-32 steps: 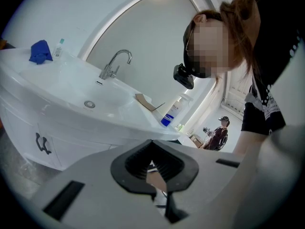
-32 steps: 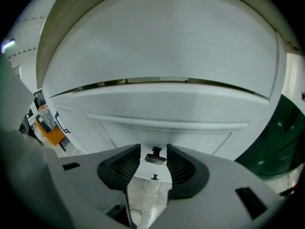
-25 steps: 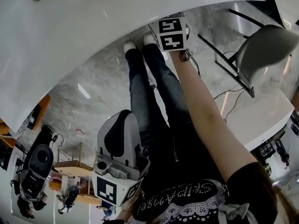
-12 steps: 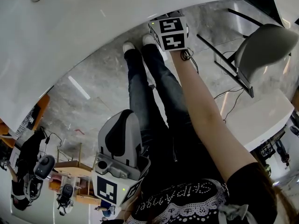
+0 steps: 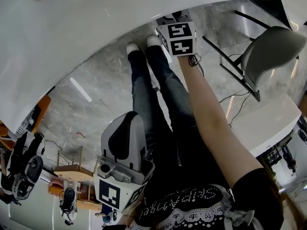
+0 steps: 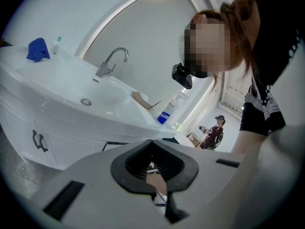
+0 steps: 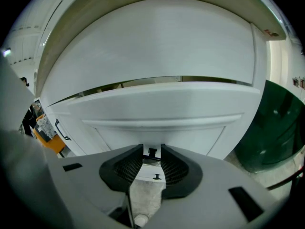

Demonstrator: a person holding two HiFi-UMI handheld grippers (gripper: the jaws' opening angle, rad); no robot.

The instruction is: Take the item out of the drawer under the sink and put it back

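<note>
The drawer handle (image 7: pixel 152 152), at twelve o'clock, seems pinched by the right tool (image 7: pixel 152 149), whose jaws have just been closing. The item is unseen in the shut drawer (image 7: pixel 190 128). The left tool (image 6: pixel 152 142), farther off, is shut, empty.

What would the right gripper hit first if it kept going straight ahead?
The dark drawer handle on the white cabinet front. The right gripper's jaws have just been closing around it; contact unclear.
</note>
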